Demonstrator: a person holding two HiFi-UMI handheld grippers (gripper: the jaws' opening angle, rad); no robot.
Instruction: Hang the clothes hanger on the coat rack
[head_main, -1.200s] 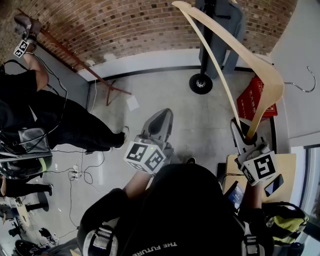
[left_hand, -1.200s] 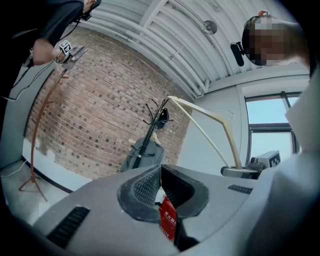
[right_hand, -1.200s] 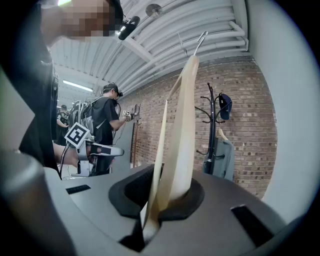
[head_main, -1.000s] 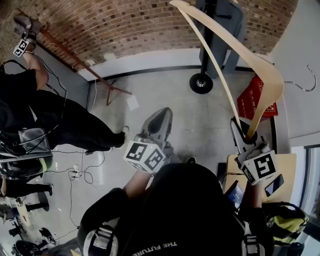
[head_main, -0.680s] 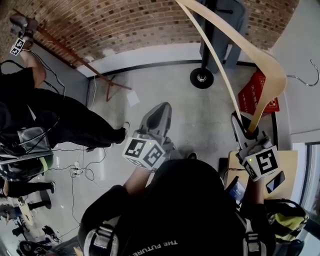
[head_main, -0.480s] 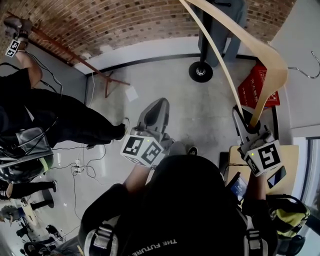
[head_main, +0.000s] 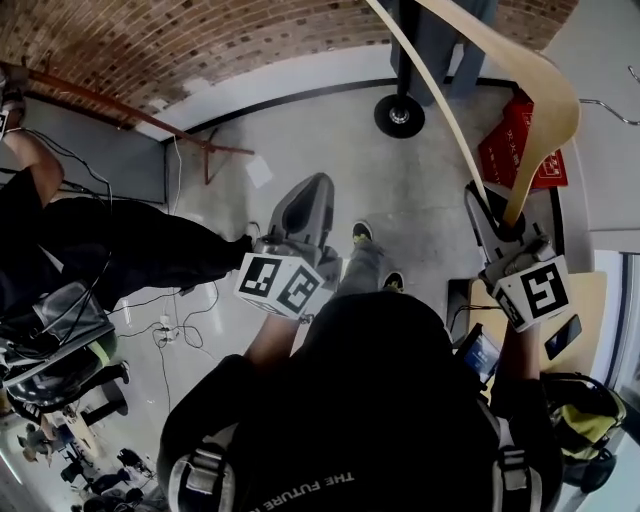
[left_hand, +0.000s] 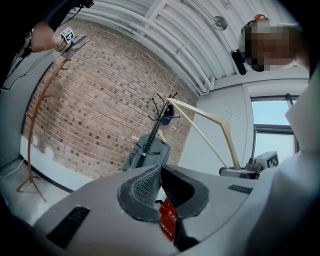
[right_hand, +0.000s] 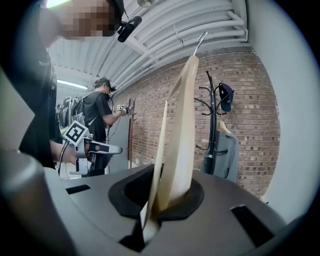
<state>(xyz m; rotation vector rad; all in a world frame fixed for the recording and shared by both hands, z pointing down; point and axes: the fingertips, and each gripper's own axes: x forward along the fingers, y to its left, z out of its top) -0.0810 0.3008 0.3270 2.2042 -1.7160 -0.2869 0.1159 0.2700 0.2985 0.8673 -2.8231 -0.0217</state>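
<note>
- The wooden hanger (head_main: 545, 95) is standing tilted up out of the right tool (head_main: 497, 215), which is clamping the end where one pale arm and the thin bottom bar meet. Its metal hook (head_main: 612, 102) is sticking out to the side, touching nothing.
- The coat rack (head_main: 403, 60), a black pole with curved pegs on top, is standing upright on its round base near the brick wall (head_main: 180, 40). It is well apart from the hanger and is carrying a grey jacket (right_hand: 226, 152).
</note>
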